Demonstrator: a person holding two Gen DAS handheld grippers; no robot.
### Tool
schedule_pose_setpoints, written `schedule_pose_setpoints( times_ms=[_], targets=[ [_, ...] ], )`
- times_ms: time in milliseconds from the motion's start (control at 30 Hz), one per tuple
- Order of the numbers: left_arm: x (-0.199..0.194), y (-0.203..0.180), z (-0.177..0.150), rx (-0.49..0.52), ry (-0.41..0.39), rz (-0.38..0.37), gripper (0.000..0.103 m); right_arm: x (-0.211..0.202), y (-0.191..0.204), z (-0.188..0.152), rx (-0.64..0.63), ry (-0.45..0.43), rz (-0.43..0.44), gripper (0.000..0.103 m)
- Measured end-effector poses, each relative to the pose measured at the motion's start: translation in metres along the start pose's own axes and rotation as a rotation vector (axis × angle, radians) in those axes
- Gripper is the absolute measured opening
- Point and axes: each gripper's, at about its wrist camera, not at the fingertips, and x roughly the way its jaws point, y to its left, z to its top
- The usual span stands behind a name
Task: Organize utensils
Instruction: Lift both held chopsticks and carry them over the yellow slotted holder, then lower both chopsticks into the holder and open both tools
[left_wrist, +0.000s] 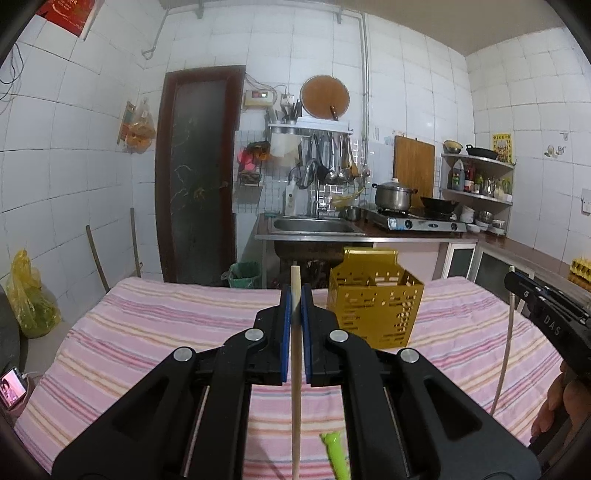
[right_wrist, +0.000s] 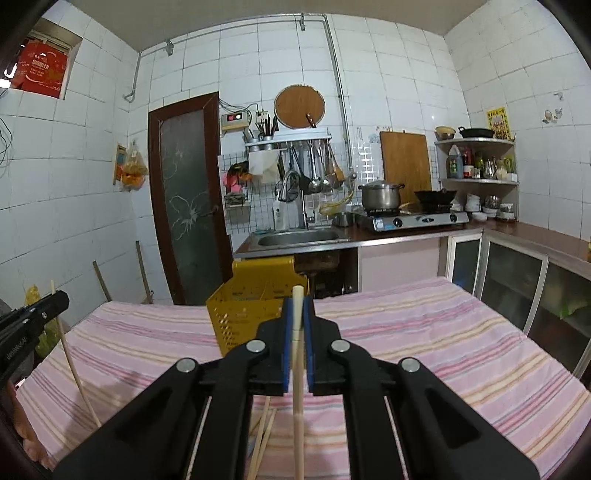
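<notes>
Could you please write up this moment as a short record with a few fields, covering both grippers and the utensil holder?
left gripper: shut on wooden chopstick, held upright
right gripper: shut on pale chopstick, held upright
utensil holder: yellow, perforated, standing on striped cloth ahead of both grippers
loose chopsticks: lying on the cloth under the right gripper
green utensil: on the cloth, partly hidden
stage: neither chopstick in the holder yet
</notes>
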Motion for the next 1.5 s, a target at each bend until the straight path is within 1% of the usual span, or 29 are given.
schedule_pose_setpoints(
  times_ms=[67, 233, 433, 533, 633, 667, 833, 933, 1033, 1167, 1267, 1300, 1333, 1367, 1400, 1433, 1467, 1500],
  targets=[
    [0.005, -0.002, 0.008, -0.001, -0.010, -0.009, 0.004, 0.004, 0.001, 0.006, -0.003, -0.014, -0.001, 0.006],
    [0.022, -0.011, 0.041, -0.016, -0.039, -0.032, 0.004, 0.027, 0.001, 0.041, -0.002, -0.062, 0.008, 0.006],
    [0.052, -0.029, 0.106, -0.040, -0.133, -0.081, 0.004, 0.061, -0.006, 0.095, 0.028, -0.139, 0.000, 0.006],
    [0.080, -0.044, 0.141, -0.040, -0.175, -0.101, 0.004, 0.080, -0.001, 0.119, 0.028, -0.184, -0.004, 0.006],
    [0.110, -0.057, 0.157, -0.055, -0.183, -0.110, 0.004, 0.104, 0.004, 0.137, 0.036, -0.219, -0.004, 0.006],
    [0.126, -0.063, 0.161, -0.054, -0.187, -0.108, 0.004, 0.110, 0.005, 0.140, 0.036, -0.229, -0.007, 0.006],
    [0.180, -0.087, 0.149, 0.021, -0.197, -0.075, 0.004, 0.157, 0.004, 0.140, 0.055, -0.236, -0.018, 0.006],
    [0.214, -0.092, 0.135, 0.026, -0.160, -0.071, 0.004, 0.185, 0.001, 0.126, 0.051, -0.217, -0.027, 0.006],
    [0.243, -0.094, 0.111, 0.040, -0.111, -0.056, 0.004, 0.205, -0.003, 0.105, 0.048, -0.175, -0.031, 0.006],
    [0.263, -0.090, 0.085, 0.066, -0.052, -0.043, 0.004, 0.220, -0.007, 0.082, 0.027, -0.123, -0.028, 0.006],
    [0.266, -0.082, 0.078, 0.070, -0.008, -0.041, 0.004, 0.221, -0.009, 0.076, 0.012, -0.087, -0.030, 0.007],
    [0.263, -0.078, 0.078, 0.066, 0.005, -0.043, 0.006, 0.219, -0.009, 0.077, -0.001, -0.076, -0.043, 0.007],
    [0.259, -0.075, 0.080, 0.066, 0.014, -0.040, 0.010, 0.217, -0.010, 0.079, -0.004, -0.074, -0.056, 0.008],
    [0.250, -0.070, 0.085, 0.061, 0.010, -0.030, 0.028, 0.212, -0.012, 0.081, -0.003, -0.071, -0.067, 0.016],
    [0.241, -0.067, 0.088, 0.061, 0.004, -0.023, 0.059, 0.206, -0.015, 0.084, 0.005, -0.069, -0.074, 0.027],
    [0.231, -0.065, 0.092, 0.063, -0.010, -0.009, 0.072, 0.197, -0.021, 0.088, 0.021, -0.068, -0.083, 0.056],
    [0.215, -0.061, 0.097, 0.065, -0.045, 0.011, 0.085, 0.189, -0.024, 0.092, 0.030, -0.071, -0.090, 0.065],
    [0.200, -0.057, 0.101, 0.075, -0.077, 0.031, 0.088, 0.181, -0.027, 0.095, 0.029, -0.071, -0.099, 0.065]
  ],
)
